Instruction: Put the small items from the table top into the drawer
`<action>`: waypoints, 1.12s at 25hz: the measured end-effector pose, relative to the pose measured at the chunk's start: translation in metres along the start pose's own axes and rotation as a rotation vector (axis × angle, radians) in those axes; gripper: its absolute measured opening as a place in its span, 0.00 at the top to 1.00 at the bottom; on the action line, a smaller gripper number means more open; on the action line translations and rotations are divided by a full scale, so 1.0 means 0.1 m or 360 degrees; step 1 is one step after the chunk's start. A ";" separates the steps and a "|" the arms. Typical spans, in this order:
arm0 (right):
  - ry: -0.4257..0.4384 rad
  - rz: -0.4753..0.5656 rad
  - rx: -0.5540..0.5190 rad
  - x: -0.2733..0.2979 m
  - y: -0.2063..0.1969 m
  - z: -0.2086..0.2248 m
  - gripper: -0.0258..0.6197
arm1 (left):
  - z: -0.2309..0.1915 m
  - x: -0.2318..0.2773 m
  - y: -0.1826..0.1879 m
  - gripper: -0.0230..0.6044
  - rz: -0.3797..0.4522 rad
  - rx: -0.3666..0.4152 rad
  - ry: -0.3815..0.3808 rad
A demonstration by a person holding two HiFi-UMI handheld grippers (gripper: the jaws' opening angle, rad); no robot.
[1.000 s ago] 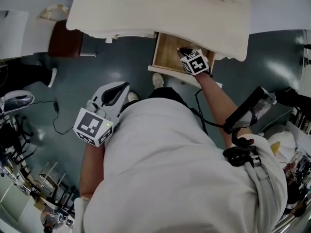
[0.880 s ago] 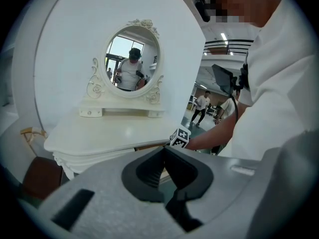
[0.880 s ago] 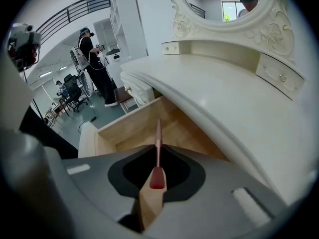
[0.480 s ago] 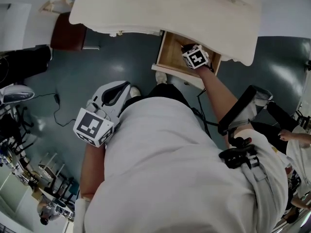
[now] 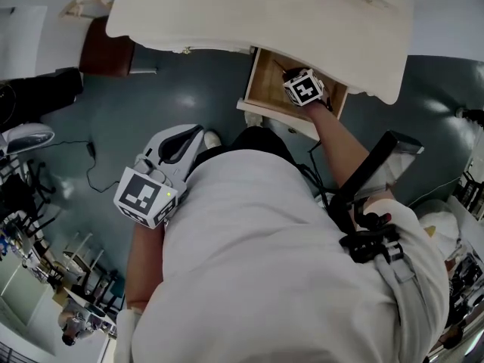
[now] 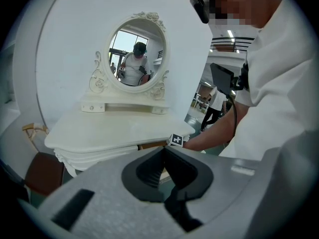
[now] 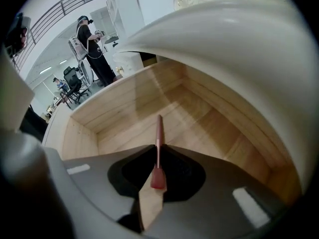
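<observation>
A slim red-brown stick (image 7: 159, 128) with a thicker near end is pinched in my right gripper (image 7: 159, 146), which is shut on it. That gripper (image 5: 293, 78) points steeply down inside the open wooden drawer (image 5: 265, 89) under the cream dressing table (image 5: 257, 13). The stick's tip hangs just above the drawer's bare floor (image 7: 204, 116). My left gripper (image 5: 195, 133) is held low beside my body, away from the table, and its jaws (image 6: 163, 149) are shut with nothing in them. The table top (image 6: 114, 128) looks bare in the left gripper view.
An oval mirror (image 6: 135, 54) stands at the back of the table top. A dark brown stool (image 5: 106, 55) sits left of the table. A cable (image 5: 89, 174) trails over the grey floor. A person (image 7: 92, 39) stands far off.
My right gripper has sunk deeper into the drawer with the stick still held. The left gripper has stayed nearly where it was.
</observation>
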State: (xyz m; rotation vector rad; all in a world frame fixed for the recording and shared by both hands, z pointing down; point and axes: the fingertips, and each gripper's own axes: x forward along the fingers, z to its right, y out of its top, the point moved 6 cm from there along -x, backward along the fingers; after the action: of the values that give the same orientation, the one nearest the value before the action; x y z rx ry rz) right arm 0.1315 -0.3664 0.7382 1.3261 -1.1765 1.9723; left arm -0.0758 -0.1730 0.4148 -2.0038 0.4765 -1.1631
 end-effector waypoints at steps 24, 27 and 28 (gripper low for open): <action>-0.0127 0.0028 -0.0084 -0.10 0.00 -0.05 0.81 | -0.08 -0.05 -0.04 0.96 0.0043 0.0080 -0.0059; -0.0164 0.0056 -0.0081 -0.25 0.01 -0.12 0.83 | -0.08 -0.14 -0.08 0.96 0.0070 0.0106 -0.0093; -0.0183 0.0071 -0.0073 -0.30 0.02 -0.14 0.84 | -0.08 -0.17 -0.09 0.96 0.0081 0.0117 -0.0110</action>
State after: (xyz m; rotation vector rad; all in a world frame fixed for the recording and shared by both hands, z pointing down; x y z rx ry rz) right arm 0.1354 -0.3532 0.7078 1.4171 -1.3074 1.9100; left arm -0.0922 -0.1599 0.4147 -1.9509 0.4409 -1.0619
